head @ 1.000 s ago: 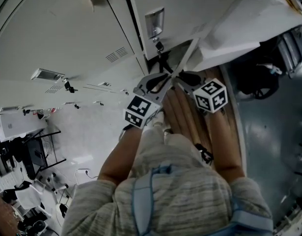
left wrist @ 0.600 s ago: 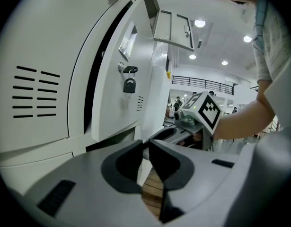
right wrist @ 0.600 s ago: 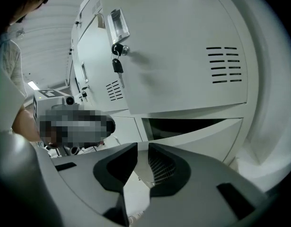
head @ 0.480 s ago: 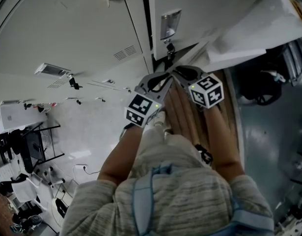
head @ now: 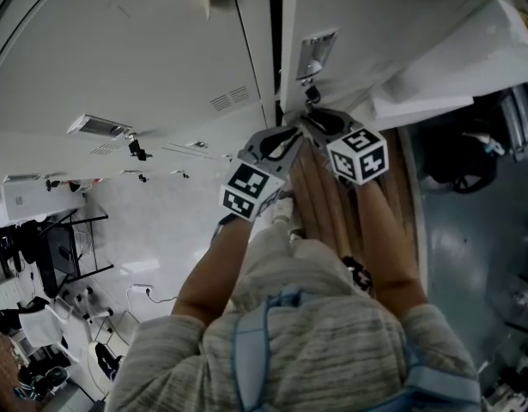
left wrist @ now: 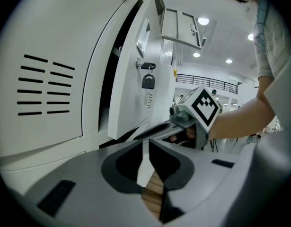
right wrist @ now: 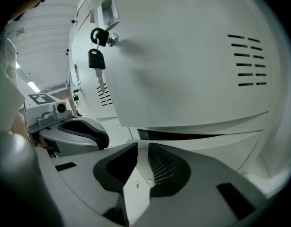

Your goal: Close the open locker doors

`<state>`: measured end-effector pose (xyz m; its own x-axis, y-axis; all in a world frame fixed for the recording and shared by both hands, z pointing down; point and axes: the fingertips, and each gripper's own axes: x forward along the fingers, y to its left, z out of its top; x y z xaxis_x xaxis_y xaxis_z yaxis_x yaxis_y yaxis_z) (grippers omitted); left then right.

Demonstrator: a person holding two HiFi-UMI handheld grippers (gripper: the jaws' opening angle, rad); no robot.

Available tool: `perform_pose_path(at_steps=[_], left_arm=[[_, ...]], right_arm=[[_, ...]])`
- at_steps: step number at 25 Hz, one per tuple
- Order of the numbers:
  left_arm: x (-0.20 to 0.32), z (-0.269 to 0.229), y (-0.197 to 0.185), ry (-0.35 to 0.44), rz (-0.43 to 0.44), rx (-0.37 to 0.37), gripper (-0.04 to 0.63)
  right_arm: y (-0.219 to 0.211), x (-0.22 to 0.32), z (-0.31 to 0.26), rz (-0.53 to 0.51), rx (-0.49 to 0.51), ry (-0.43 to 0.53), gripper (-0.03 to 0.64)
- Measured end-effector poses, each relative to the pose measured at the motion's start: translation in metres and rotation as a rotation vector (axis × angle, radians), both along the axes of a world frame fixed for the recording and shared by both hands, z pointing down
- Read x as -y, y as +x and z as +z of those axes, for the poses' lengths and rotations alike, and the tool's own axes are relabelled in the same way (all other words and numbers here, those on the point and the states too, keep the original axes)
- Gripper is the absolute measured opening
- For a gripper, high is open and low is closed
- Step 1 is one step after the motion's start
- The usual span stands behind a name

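Observation:
A white locker door point(head: 375, 15) stands almost shut, with only a thin dark gap point(head: 275, 41) along its left edge. It carries a metal label plate point(head: 317, 54), and a key with a black fob point(right wrist: 95, 60) hangs from its lock. The door's lower corner point(left wrist: 128, 122) still juts out from the frame. My left gripper point(head: 291, 134) and right gripper point(head: 311, 120) are side by side at that lower corner, both shut and holding nothing. My right gripper point(right wrist: 141, 148) points at the door's bottom edge. In the left gripper view, my left gripper point(left wrist: 146, 145) points just beside the right gripper point(left wrist: 197, 112).
Closed locker fronts with vent slots point(head: 229, 101) fill the left. A wooden bench point(head: 332, 200) lies under my arms. A white panel point(head: 435, 84) sticks out at the right, with a dark office chair point(head: 457, 157) below it. Carts and cables point(head: 49, 264) stand far left.
The locker door has swung toward its frame and the dark gap has narrowed to a slit. Both grippers have moved in with it, staying at the lower corner.

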<state>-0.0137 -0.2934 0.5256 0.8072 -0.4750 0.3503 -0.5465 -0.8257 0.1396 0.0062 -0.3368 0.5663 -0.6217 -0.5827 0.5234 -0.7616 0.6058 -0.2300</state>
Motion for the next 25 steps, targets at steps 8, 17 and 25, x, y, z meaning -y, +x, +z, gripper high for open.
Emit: perform_pose_path(at_steps=[8, 17, 25], left_arm=[[0.011, 0.005, -0.007, -0.006, -0.017, 0.004, 0.025], [0.018, 0.007, -0.010, -0.011, -0.022, 0.001, 0.025], [0.022, 0.008, -0.014, -0.012, -0.027, -0.001, 0.025]], right_arm=[[-0.007, 0.018, 0.000, 0.008, -0.001, 0.020, 0.067], [-0.010, 0.028, 0.000, 0.033, 0.001, 0.061, 0.067], [-0.012, 0.035, -0.001, 0.056, 0.007, 0.083, 0.067]])
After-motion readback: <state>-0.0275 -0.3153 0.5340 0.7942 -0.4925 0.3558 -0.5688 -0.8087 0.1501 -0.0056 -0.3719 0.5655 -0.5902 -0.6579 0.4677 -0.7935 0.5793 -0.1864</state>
